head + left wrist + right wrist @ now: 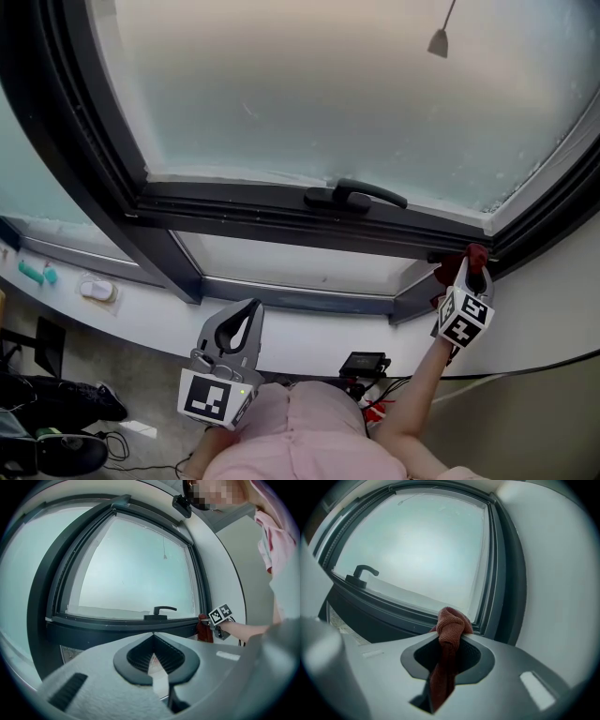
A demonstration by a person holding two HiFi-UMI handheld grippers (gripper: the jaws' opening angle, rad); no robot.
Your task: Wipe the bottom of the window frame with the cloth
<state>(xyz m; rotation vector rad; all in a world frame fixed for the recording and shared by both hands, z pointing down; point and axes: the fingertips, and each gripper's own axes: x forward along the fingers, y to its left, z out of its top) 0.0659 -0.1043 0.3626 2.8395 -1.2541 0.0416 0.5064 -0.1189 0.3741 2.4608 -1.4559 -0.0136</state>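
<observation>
Nearest the head camera is the person's pale pink garment (pixel 300 431). Just ahead of it, the left grey two-jaw gripper (pixel 246 314) is held low, well apart from the window. Its jaws are drawn together at the tips with nothing between them. A black power strip (pixel 364 363) lies on the floor beyond it, below the white wall under the window.

Farther out, on an outstretched arm, the right grey two-jaw gripper (pixel 450 637) is clamped on a rust-red woven cloth (pixel 451 623). The cloth bunches in a knot-like wad above the jaw tips, and a tail hangs down between the jaws. The wad sits at the lower right corner of the dark grey metal window frame (pixel 281 211), at the right end of its bottom rail. Whether it presses on the metal cannot be told.

A black lever handle (pixel 354 195) lies on the bottom rail, right of its middle. Beyond it, the frosted glass pane (pixel 328 94) fills the frame.
</observation>
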